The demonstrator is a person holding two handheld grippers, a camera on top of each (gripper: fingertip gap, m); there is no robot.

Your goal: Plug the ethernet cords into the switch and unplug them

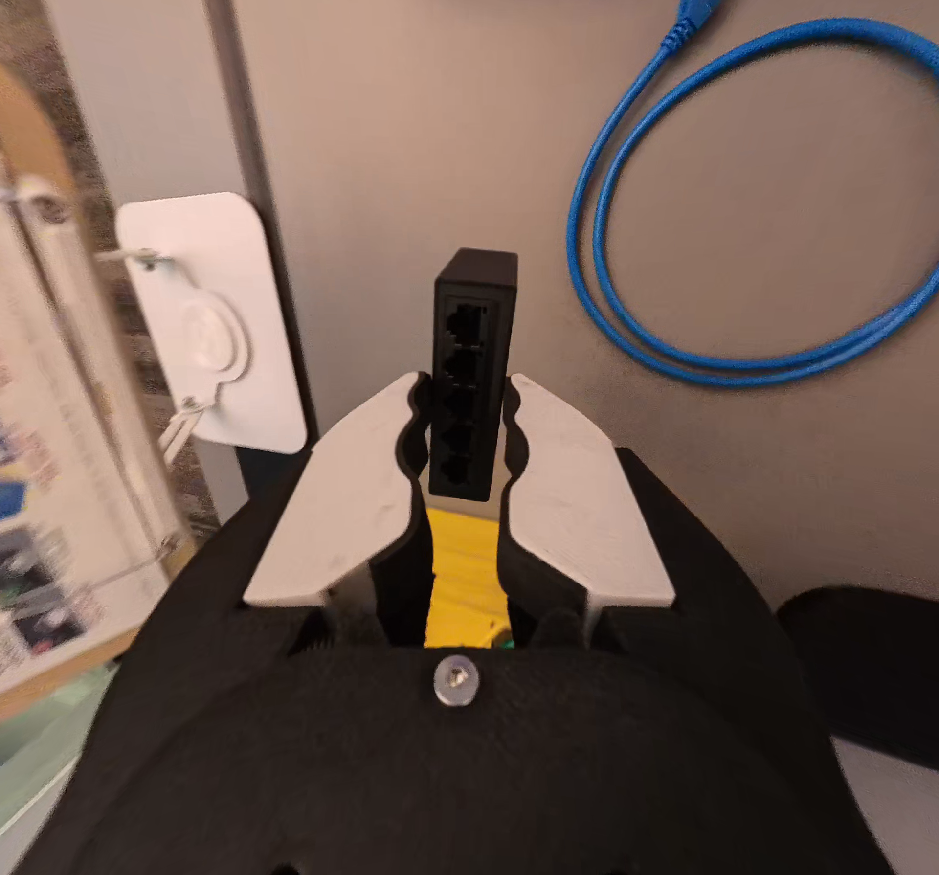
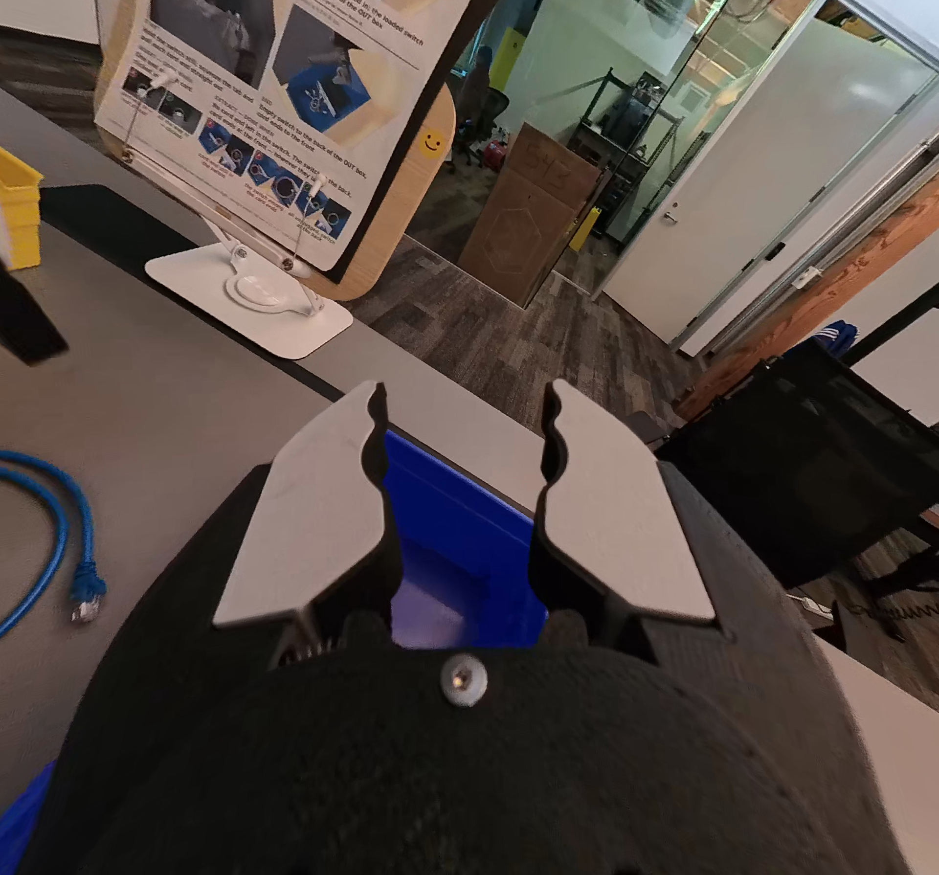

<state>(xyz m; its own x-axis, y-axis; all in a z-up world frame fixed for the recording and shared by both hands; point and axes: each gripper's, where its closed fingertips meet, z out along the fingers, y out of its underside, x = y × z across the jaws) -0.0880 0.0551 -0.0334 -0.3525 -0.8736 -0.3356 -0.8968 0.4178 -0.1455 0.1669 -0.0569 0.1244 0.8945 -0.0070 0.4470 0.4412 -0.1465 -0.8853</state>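
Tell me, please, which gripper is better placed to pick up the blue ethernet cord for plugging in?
The right gripper, probably: it is open and holds nothing. The left gripper is shut on the switch, whose ports look unoccupied. The blue cord lies loose on the table.

Open grey surface (image 1: 406,114): bare between white stand base (image 1: 213,322) and coiled blue ethernet cord (image 1: 711,241).
Right edge: blue plastic bin (image 2: 457,520) beneath tool.

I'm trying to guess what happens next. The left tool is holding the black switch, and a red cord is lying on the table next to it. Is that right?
Nearly. The cord is blue, not red, as the left wrist view shows. The left tool does hold the black switch, and the cord lies loose on the table beside it.
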